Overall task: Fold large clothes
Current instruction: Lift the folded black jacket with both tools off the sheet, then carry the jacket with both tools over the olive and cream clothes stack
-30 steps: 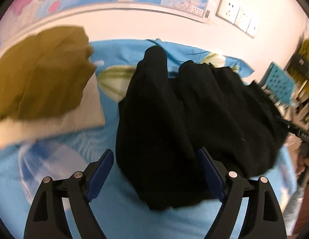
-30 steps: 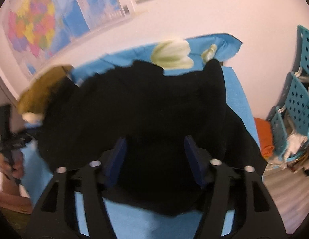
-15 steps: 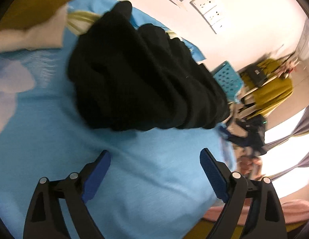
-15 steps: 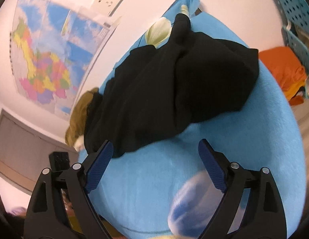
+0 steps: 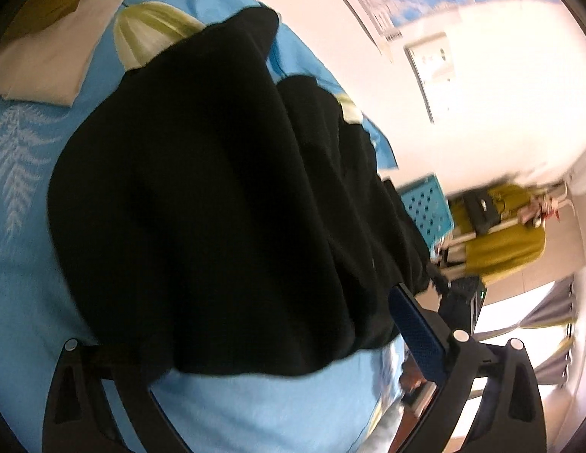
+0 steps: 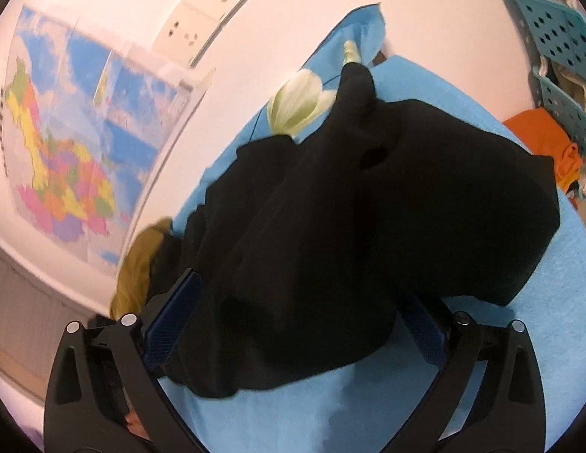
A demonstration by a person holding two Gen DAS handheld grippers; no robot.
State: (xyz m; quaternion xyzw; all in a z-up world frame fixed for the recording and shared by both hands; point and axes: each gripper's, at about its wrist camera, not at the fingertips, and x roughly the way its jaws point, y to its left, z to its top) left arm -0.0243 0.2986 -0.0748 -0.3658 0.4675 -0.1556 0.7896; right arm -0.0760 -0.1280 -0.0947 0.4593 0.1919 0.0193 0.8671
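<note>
On the blue sheet (image 5: 255, 411), black garment (image 5: 217, 196) between both tools' spread fingers, left tool (image 5: 262, 343), right tool (image 6: 293, 324).

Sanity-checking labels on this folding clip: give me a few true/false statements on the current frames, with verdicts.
1. The black garment lies bunched on the blue bedsheet. True.
2. The left gripper is clamped shut on the garment. False: its fingers are spread wide, with the garment's near edge lying between them.
3. The right gripper is open, its fingers either side of the garment's near edge. True.
4. The garment is already folded into a neat flat rectangle. False: it is a rumpled heap with uneven lobes.
5. A map hangs on the wall behind the bed. True.
6. The orange cloth lies on top of the black garment. False: it sits off the bed, beside the teal crates.
</note>
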